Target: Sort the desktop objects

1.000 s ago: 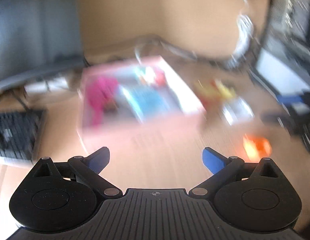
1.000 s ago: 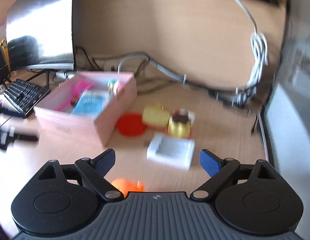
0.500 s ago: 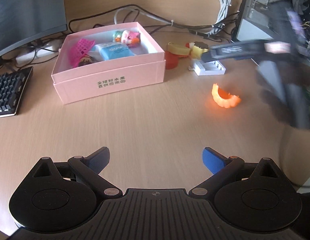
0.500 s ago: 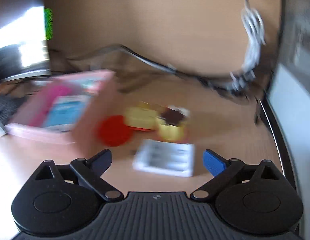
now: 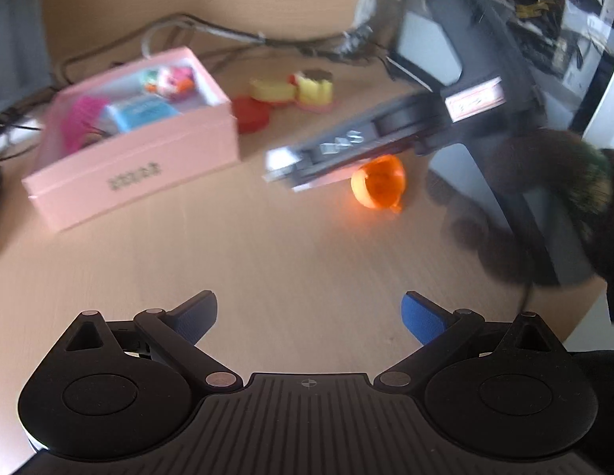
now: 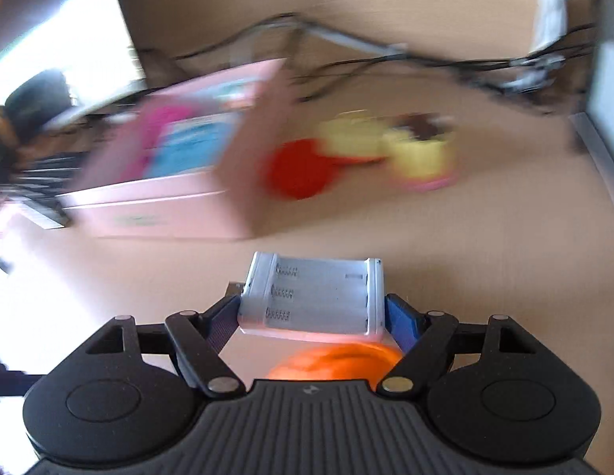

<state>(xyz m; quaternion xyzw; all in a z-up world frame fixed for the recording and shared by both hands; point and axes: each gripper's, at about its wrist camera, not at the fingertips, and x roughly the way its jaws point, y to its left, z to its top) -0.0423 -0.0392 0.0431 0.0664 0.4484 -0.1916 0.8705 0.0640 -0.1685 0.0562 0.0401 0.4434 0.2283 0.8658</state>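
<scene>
My right gripper (image 6: 313, 312) is shut on a white battery holder (image 6: 315, 297) and holds it above the desk, right over an orange toy piece (image 6: 334, 362). From the left wrist view the right gripper (image 5: 291, 166) hangs above that orange piece (image 5: 380, 184). A pink box (image 5: 136, 138) holds a magenta toy, a blue packet and a small figure; it also shows in the right wrist view (image 6: 180, 162). A red disc (image 5: 251, 114) and yellow toys (image 5: 293, 89) lie right of the box. My left gripper (image 5: 309, 316) is open and empty over bare desk.
Cables (image 5: 243, 35) run along the back wall. A computer case (image 5: 505, 31) stands at the right. A keyboard (image 6: 37, 174) lies left of the box. A gloved hand (image 5: 544, 213) holds the right gripper. The desk's front right edge (image 5: 584, 316) is near.
My right gripper has closed on the white battery holder and lifted it from the desk, moving toward the orange piece. The left gripper has swung its view slightly and stays open.
</scene>
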